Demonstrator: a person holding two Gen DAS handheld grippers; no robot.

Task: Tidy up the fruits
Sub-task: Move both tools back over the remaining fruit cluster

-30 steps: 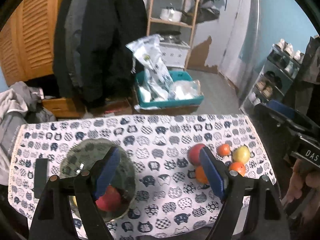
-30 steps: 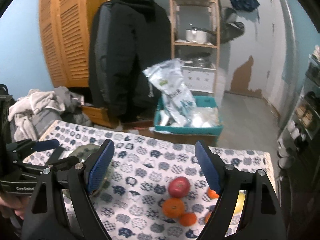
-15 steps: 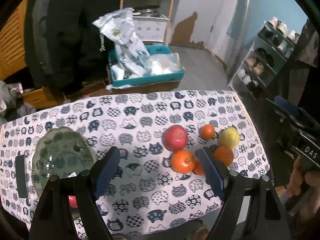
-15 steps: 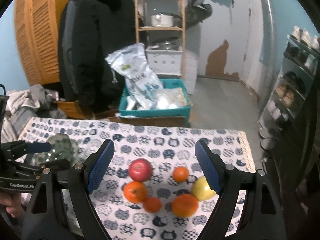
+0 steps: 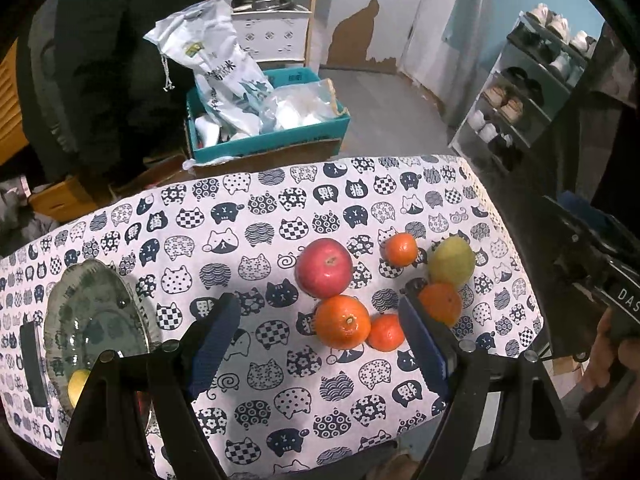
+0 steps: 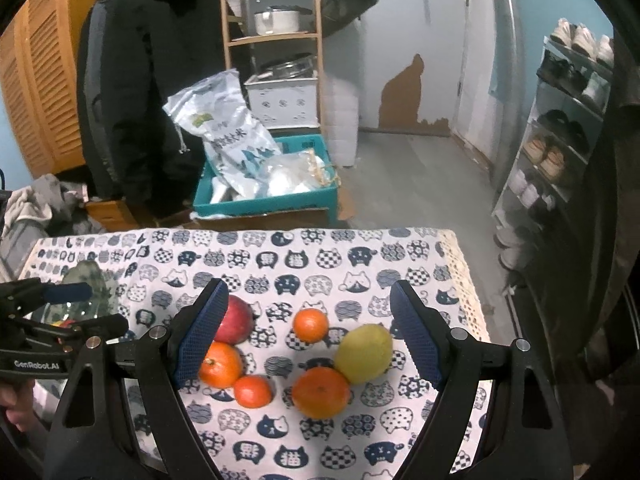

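On the cat-print tablecloth (image 5: pixel 256 216) lies a cluster of fruit: a red apple (image 5: pixel 323 267), a large orange (image 5: pixel 342 322), a small mandarin (image 5: pixel 386 332), another mandarin (image 5: pixel 401 249), an orange (image 5: pixel 440 303) and a yellow-green pear (image 5: pixel 452 262). My left gripper (image 5: pixel 320 344) hangs open above the large orange, nothing between its pads. My right gripper (image 6: pixel 308 332) is open over the same cluster, with the pear (image 6: pixel 363 353) and an orange (image 6: pixel 320 392) between its fingers, untouched. A glass bowl (image 5: pixel 96 320) at the left holds a yellow fruit (image 5: pixel 78 382).
A teal crate (image 5: pixel 264 136) with plastic bags stands on the floor beyond the table. A shoe rack (image 5: pixel 528 92) is at the right, dark coats (image 6: pixel 140 92) and a wooden shelf (image 6: pixel 276 32) behind. The table's right edge (image 6: pixel 468 280) runs close to the fruit.
Both grippers have moved right and down from over the bowl side toward the fruit cluster, which now sits larger and nearer between their fingers. The jaws kept the same width.
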